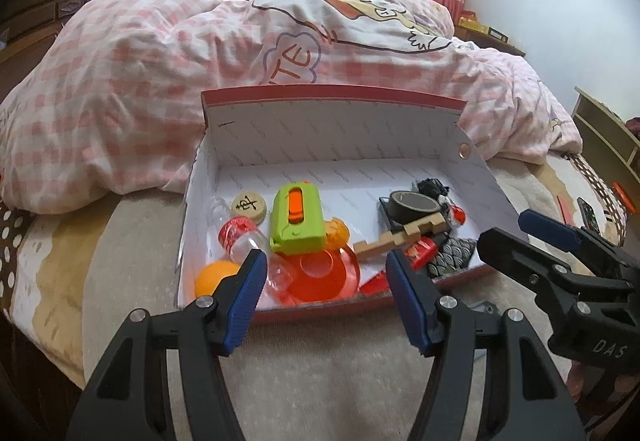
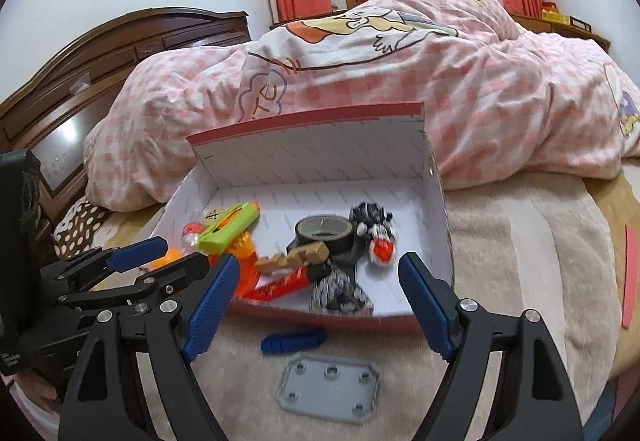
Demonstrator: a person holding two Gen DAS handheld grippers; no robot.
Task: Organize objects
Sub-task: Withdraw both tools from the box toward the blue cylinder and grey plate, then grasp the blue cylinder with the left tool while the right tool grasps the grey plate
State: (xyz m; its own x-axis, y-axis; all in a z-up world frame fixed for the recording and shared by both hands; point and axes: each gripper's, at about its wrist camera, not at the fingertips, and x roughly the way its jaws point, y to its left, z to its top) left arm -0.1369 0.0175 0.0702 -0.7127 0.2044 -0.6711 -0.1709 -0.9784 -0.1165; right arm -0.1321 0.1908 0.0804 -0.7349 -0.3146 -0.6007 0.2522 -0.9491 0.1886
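An open white cardboard box with red edges (image 1: 400, 129) (image 2: 320, 157) lies on the bed. It holds a green and orange toy (image 1: 296, 219) (image 2: 230, 227), an orange ring (image 1: 316, 275), an orange ball (image 1: 214, 277), a wooden chess piece (image 1: 249, 206), a black tape roll (image 1: 414, 206) (image 2: 324, 233), a wooden puzzle piece (image 1: 400, 237) (image 2: 296, 257) and a plush cat (image 2: 374, 231). My left gripper (image 1: 326, 279) is open and empty before the box's near edge. My right gripper (image 2: 320, 287) is open and empty. Below it, on the blanket, lie a blue cylinder (image 2: 294, 339) and a grey metal plate (image 2: 330, 393).
A pink checked quilt (image 1: 160, 81) (image 2: 480, 101) is heaped behind the box. A dark wooden headboard (image 2: 100, 73) stands to the left. A red strip (image 2: 630, 277) lies on the blanket at the right. A low shelf (image 1: 608, 129) stands beyond the bed's right side.
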